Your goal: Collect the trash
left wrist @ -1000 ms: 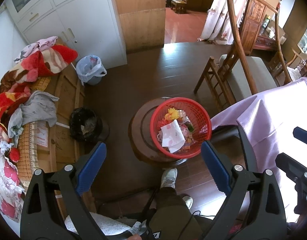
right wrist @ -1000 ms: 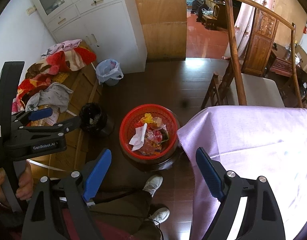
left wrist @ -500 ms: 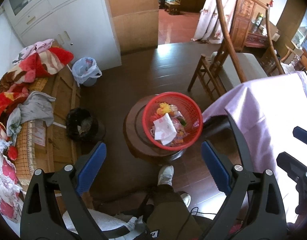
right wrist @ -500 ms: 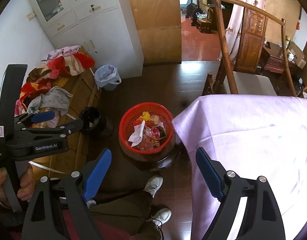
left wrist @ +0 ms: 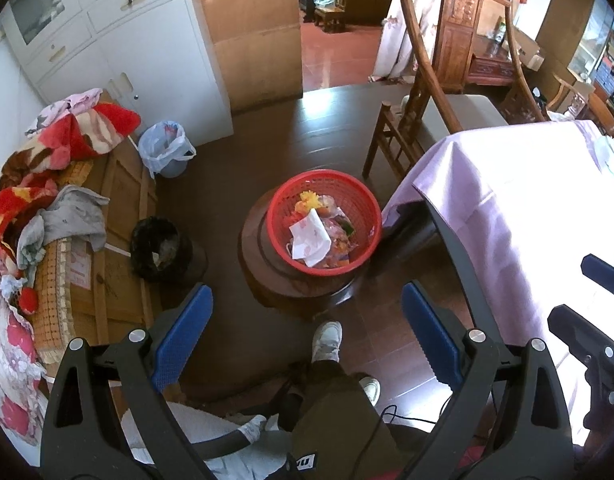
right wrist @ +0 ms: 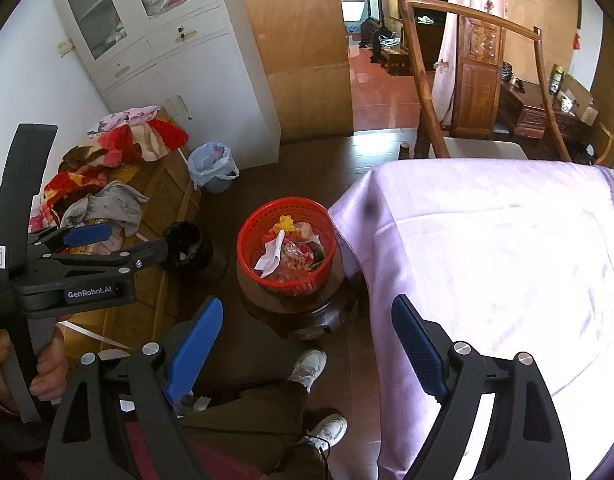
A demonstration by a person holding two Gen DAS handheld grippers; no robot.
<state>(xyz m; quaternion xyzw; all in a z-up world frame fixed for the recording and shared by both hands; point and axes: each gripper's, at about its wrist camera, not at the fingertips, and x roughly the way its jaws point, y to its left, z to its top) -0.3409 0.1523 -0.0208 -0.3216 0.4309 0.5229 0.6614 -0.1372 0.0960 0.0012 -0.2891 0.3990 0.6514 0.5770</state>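
A red mesh basket (left wrist: 279, 204) (right wrist: 247, 240) stands on a round dark wooden stool (left wrist: 267, 284) (right wrist: 303, 312) on the floor. It holds trash: a white crumpled paper (left wrist: 309, 238) (right wrist: 269, 254), a yellow flower and wrappers. My left gripper (left wrist: 307, 336) is open and empty, held high above and nearer than the basket; it also shows at the left of the right wrist view (right wrist: 123, 242). My right gripper (right wrist: 307, 344) is open and empty, above the floor beside the table.
A table with a lilac cloth (left wrist: 527, 208) (right wrist: 507, 248) fills the right. A black bin (left wrist: 157, 248) and a bin with a blue bag (left wrist: 165, 152) stand left, by a wooden bench with blankets (left wrist: 63, 148). A wooden chair (left wrist: 435, 120) stands behind. My shoes (left wrist: 327, 340) are below.
Both grippers have risen and tilted up, so the basket looks smaller and more of the room and table shows. Both stay open and empty.
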